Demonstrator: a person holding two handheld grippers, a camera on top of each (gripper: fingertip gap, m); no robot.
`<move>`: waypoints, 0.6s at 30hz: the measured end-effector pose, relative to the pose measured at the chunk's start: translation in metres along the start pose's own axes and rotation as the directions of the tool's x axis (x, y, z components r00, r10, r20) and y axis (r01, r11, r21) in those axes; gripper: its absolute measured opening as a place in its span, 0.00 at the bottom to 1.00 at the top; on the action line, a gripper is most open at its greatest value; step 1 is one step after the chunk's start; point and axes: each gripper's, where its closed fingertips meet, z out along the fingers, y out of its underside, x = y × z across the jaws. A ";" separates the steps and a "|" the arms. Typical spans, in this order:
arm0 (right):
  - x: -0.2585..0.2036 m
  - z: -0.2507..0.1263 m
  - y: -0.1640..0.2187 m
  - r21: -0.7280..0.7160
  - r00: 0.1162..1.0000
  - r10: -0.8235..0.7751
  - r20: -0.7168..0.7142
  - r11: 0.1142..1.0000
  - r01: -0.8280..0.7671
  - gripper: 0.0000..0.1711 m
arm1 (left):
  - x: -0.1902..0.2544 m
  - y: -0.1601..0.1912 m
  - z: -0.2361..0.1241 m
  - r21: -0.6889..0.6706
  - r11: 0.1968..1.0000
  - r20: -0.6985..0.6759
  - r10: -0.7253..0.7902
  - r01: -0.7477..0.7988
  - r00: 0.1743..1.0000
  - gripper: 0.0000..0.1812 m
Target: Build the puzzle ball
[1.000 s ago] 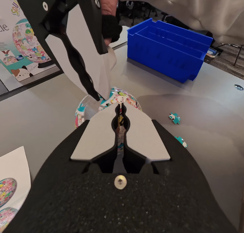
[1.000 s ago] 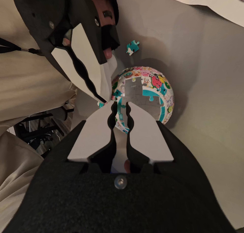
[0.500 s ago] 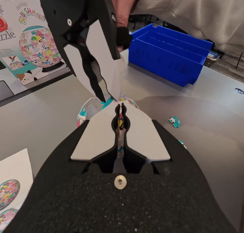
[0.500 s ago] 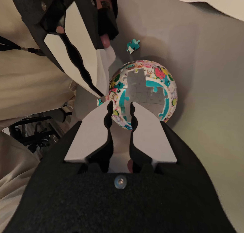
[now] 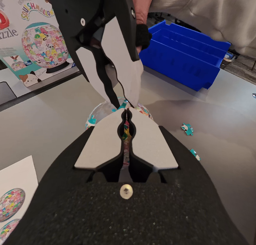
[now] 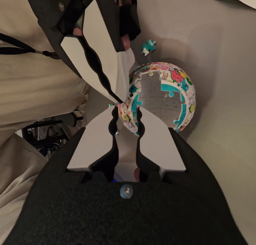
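The puzzle ball (image 6: 180, 83) sits on the grey table, partly built, with a large gap showing its grey inside. In the left wrist view only its top (image 5: 145, 111) shows past my fingers. My right gripper (image 6: 127, 109) is open, its jaws straddling the ball's teal-edged rim at the gap. In the left wrist view it (image 5: 125, 106) comes down from above onto the ball. My left gripper (image 5: 126, 110) is shut, its tips touching the ball's outer side next to the right gripper. It (image 6: 119, 101) enters the right wrist view from the upper left.
Two loose teal pieces (image 5: 187, 129) (image 5: 195, 156) lie right of the ball; one shows in the right wrist view (image 6: 148, 46). A blue bin (image 5: 180, 60) stands at the back right, the puzzle box (image 5: 34, 44) at the back left, a printed sheet (image 5: 16, 182) at front left. Only a small space, under 4 cm, lies between the two pairs of fingers.
My right gripper's jaws have opened wider around the ball's rim. The left gripper stays shut against the ball, and its view has tilted up a little.
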 end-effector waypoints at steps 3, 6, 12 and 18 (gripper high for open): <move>0.002 -0.001 0.000 -0.004 1.000 -0.014 -0.020 1.000 0.014 0.15 | -0.002 0.000 0.003 -0.020 1.000 -0.002 -0.006 0.006 1.000 0.00; 0.005 -0.005 0.000 0.007 0.999 -0.023 -0.045 1.000 0.023 0.15 | -0.005 0.004 0.005 -0.044 0.999 0.025 0.019 -0.018 1.000 0.00; 0.005 -0.002 0.005 0.008 0.999 -0.021 -0.045 1.000 0.022 0.15 | -0.001 -0.001 0.005 -0.029 0.999 0.013 0.032 -0.031 0.999 0.00; 0.002 0.001 0.005 0.008 0.999 -0.024 -0.027 1.000 0.024 0.14 | -0.002 0.002 0.006 -0.043 0.998 0.024 0.039 -0.038 0.999 0.00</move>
